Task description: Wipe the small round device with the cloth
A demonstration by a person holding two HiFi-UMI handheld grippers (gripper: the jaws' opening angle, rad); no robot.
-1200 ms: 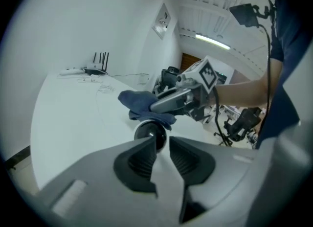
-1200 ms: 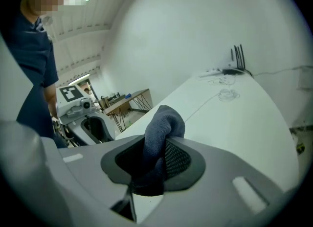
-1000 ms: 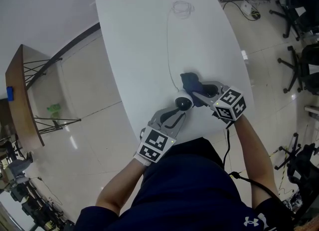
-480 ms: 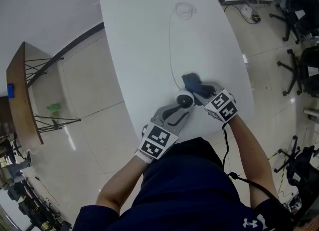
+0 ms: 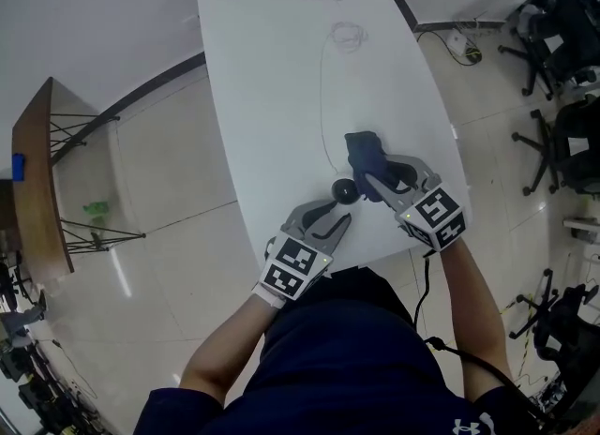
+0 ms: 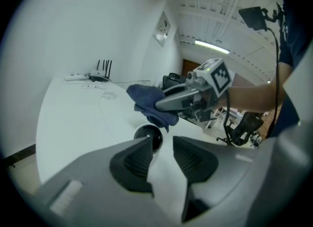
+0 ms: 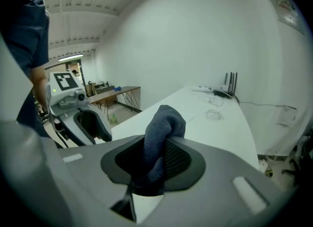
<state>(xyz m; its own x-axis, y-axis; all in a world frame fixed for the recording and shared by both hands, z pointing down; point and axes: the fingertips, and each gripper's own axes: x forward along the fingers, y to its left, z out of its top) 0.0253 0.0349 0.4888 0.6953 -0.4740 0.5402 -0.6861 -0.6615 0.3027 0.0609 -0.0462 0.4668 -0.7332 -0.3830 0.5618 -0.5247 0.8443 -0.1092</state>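
Note:
The small round device (image 5: 347, 189), white with a dark front, stands on the white table (image 5: 272, 77) near its front edge, with a thin cable (image 5: 321, 96) running back from it. My left gripper (image 5: 337, 217) sits just short of it. Its jaws have just been opening and stand apart, with nothing pressed between them. In the left gripper view the device (image 6: 150, 137) peeks out beyond the left fingertip of the gripper (image 6: 164, 145). My right gripper (image 5: 372, 180) is shut on a bunched dark blue cloth (image 5: 364, 155), held just above and right of the device. The cloth (image 7: 164, 128) fills its jaws (image 7: 159, 152).
The cable ends in a coil (image 5: 347, 35) further back, with a router (image 6: 100, 74) and more wires at the far end. A wooden side table (image 5: 42, 180) stands on the tiled floor to the left. Office chairs (image 5: 562, 21) stand to the right.
The left jaws have parted from the device. The right gripper has risen and rolled with the cloth still in it.

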